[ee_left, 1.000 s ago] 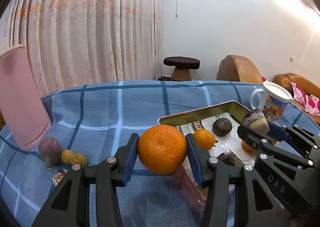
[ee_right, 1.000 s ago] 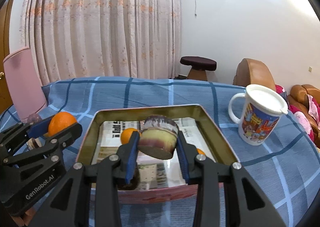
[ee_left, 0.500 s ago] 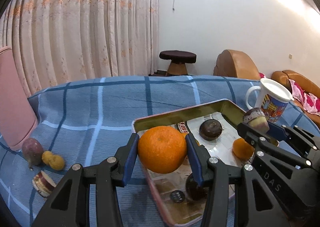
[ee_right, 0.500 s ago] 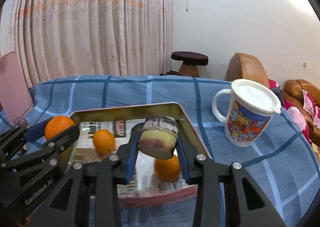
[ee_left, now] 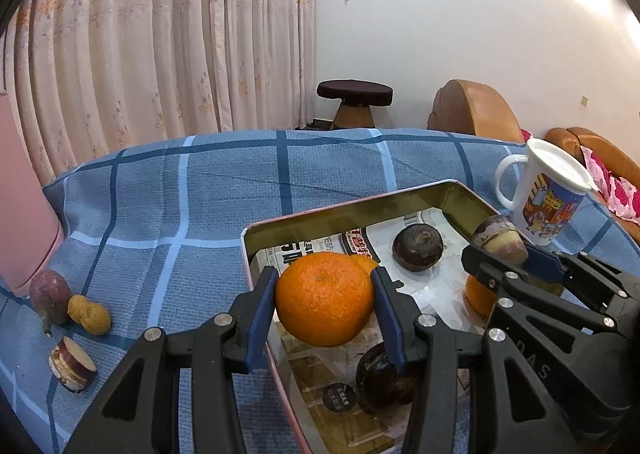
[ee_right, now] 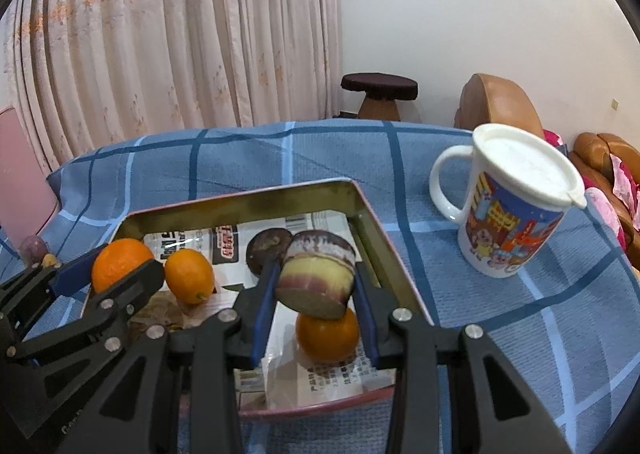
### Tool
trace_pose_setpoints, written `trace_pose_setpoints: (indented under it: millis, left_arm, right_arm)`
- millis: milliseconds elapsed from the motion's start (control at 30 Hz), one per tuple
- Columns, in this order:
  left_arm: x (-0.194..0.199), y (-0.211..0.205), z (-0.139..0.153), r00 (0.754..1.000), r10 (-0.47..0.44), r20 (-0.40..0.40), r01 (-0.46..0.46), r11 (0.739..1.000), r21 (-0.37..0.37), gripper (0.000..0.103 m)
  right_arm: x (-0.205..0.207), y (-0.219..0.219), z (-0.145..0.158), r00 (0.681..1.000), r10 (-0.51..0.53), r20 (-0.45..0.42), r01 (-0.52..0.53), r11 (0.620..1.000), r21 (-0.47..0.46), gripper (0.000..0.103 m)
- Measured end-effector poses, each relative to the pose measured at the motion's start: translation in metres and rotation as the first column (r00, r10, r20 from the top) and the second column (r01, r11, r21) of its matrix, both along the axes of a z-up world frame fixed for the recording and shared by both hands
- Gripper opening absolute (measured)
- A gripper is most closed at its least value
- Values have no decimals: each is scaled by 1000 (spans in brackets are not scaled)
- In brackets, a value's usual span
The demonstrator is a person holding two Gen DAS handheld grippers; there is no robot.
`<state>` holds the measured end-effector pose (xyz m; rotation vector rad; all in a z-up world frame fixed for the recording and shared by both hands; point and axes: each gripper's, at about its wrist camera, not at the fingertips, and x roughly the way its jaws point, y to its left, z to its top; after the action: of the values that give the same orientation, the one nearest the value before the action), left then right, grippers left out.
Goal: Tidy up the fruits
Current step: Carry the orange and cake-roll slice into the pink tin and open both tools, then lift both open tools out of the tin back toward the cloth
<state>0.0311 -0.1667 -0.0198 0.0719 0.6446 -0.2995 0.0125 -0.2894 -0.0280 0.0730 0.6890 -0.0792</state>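
My left gripper (ee_left: 325, 300) is shut on a large orange (ee_left: 325, 299) and holds it over the near left part of the metal tray (ee_left: 344, 210). The right gripper (ee_right: 316, 281) is shut on a cut purple fruit half (ee_right: 318, 274), above the tray's (ee_right: 248, 200) right side. Inside the tray, on newspaper, lie a dark round fruit (ee_left: 417, 248), another dark fruit (ee_left: 382, 382), a small orange (ee_right: 189, 275) and an orange (ee_right: 328, 336) under the held half. On the cloth at the left lie a purple fruit (ee_left: 50, 296), a yellow lumpy fruit (ee_left: 89, 313) and a cut half (ee_left: 71, 364).
A lidded cartoon mug (ee_right: 516, 206) stands on the blue checked tablecloth (ee_left: 192, 198) right of the tray. A pink container (ee_left: 24, 214) stands at the table's left edge. A stool (ee_left: 354, 102) and brown sofas (ee_left: 472, 112) are behind the table.
Both grippers have moved over the tray with their fruits still held; the tray now lies beneath them, and the loose fruits on the cloth have slid toward the left edge of the left wrist view.
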Motion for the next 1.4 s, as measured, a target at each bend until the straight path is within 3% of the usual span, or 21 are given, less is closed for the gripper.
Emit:
trace_pose_setpoints:
  millis: [533,733,767,833,900,1000,1400]
  left_arm:
    - [1,-7,-4,1000,3,-12,-2,1000,31,49]
    - [-1,-6,-3,1000,5,-5,-5,1000,19,50]
    - [-2,-4,-2,1000,12,8,-12,1000,14,51]
    - [-8,1,3,998,30,47,-30,1000,0,57]
    - [-10,7,8,995,61,73,-61,998,-7,77]
    - [-14,17,14,991,82,107,-78,996,-41,83]
    - [-27,52,25,942,196,274,-207,978,9,85]
  right_arm:
    - [-2,-2,1,1000,6,12,-6,999,32,42]
    - [-12,-9,7,998,-25,65,21,998,56,55]
    - [-14,-11,9,996,-39,83,34,998,55,62]
    - [-18,-14,14,992,-61,113,54,997,60,72]
    - [-23,-19,19,986,-79,150,66,994,89,79]
    - [-32,-26,26,973,-100,210,74,989,132,96]
    - [-56,-1,40,913,-97,397,102,995,8,100]
